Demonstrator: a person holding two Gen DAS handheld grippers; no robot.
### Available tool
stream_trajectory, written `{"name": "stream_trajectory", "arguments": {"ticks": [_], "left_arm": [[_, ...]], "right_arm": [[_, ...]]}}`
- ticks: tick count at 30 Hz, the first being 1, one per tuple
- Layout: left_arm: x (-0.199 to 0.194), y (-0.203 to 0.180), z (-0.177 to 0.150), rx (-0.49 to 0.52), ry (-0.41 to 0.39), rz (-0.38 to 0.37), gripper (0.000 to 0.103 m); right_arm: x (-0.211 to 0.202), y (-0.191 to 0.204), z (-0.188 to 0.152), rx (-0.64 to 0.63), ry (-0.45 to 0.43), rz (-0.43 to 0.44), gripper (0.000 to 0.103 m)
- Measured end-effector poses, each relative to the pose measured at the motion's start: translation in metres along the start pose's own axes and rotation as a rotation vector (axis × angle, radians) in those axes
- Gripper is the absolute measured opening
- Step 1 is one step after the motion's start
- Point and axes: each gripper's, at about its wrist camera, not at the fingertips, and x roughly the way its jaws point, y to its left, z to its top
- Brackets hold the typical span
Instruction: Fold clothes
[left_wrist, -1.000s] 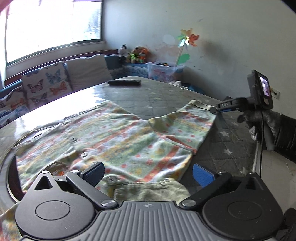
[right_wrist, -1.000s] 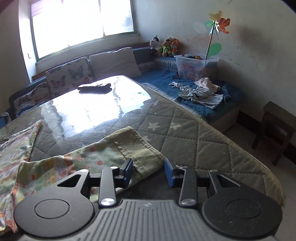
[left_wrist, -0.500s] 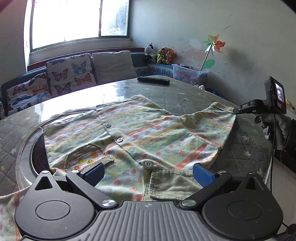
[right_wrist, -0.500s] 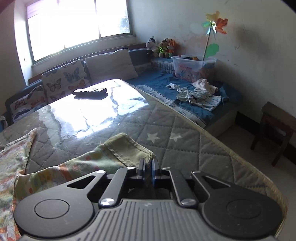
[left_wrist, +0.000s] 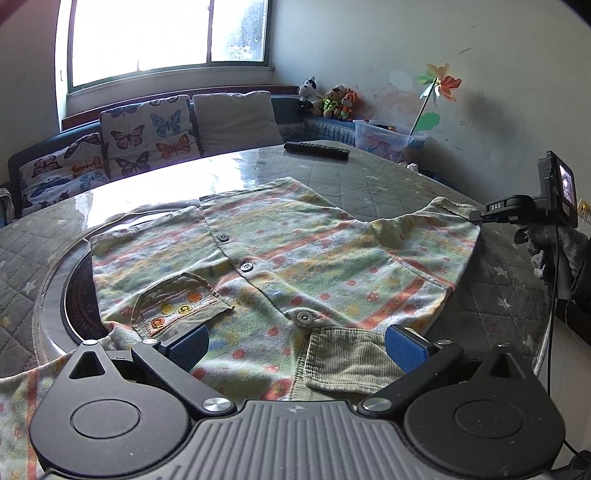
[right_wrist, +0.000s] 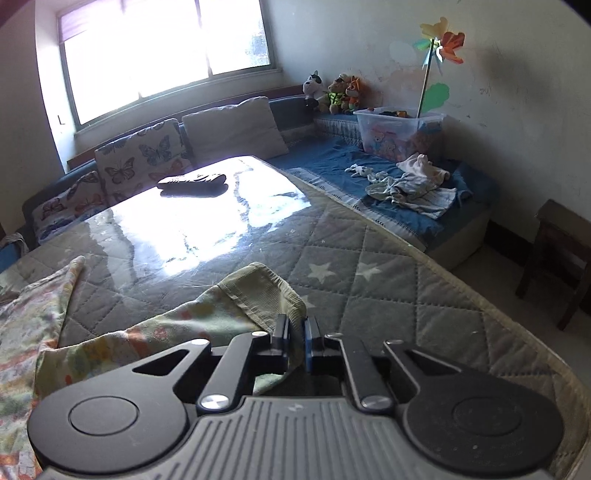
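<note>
A small pastel patterned jacket (left_wrist: 288, 258) with buttons and corduroy pockets lies spread on the quilted table (left_wrist: 388, 184). My left gripper (left_wrist: 295, 345) is open, hovering just above the jacket's near hem by a corduroy pocket (left_wrist: 347, 358). My right gripper (right_wrist: 295, 338) is shut on the ribbed cuff of the jacket's sleeve (right_wrist: 258, 295) and lifts it slightly off the table. The right gripper also shows at the sleeve end in the left wrist view (left_wrist: 480, 216).
A black remote (left_wrist: 316, 149) lies at the table's far side, also in the right wrist view (right_wrist: 192, 182). A sofa with butterfly cushions (left_wrist: 144, 136) runs behind. Loose clothes (right_wrist: 410, 184) and a plastic bin (right_wrist: 395, 129) sit on the blue bench. A wooden stool (right_wrist: 557, 258) stands right.
My right gripper closed on the sleeve cuff and raised it a little. My left gripper's view swung left and back over the jacket's hem, staying open.
</note>
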Motion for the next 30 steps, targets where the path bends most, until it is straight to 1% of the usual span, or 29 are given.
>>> {"name": "stream_trajectory", "arguments": {"ticks": [2,6,7,12,14,19,22,25,30], "left_arm": [[0.001,0.000,-0.001,-0.002,0.006,0.010,0.103],[-0.001,0.002,-0.003,-0.008,0.006,0.023,0.103],[-0.001,0.003,-0.003,-0.009,0.006,0.027,0.103],[-0.004,0.006,-0.007,-0.021,0.006,0.046,0.103],[-0.007,0.009,-0.008,-0.024,0.002,0.055,0.103],[-0.021,0.018,-0.014,-0.052,-0.027,0.077,0.103],[-0.028,0.024,-0.019,-0.070,-0.037,0.092,0.103],[-0.035,0.031,-0.026,-0.093,-0.044,0.106,0.103],[-0.043,0.043,-0.036,-0.130,-0.045,0.131,0.103]], "right_arm": [[-0.006,0.004,0.005,-0.007,-0.021,0.013,0.006],[-0.024,0.014,0.018,-0.007,-0.058,0.071,0.006],[-0.033,0.020,0.024,-0.012,-0.071,0.098,0.006],[-0.077,0.058,0.048,-0.072,-0.135,0.269,0.006],[-0.090,0.074,0.053,-0.100,-0.150,0.327,0.006],[-0.129,0.131,0.058,-0.200,-0.175,0.523,0.006],[-0.142,0.164,0.051,-0.260,-0.170,0.617,0.006],[-0.149,0.198,0.039,-0.324,-0.140,0.703,0.006],[-0.151,0.249,0.011,-0.421,-0.059,0.800,0.006]]}}
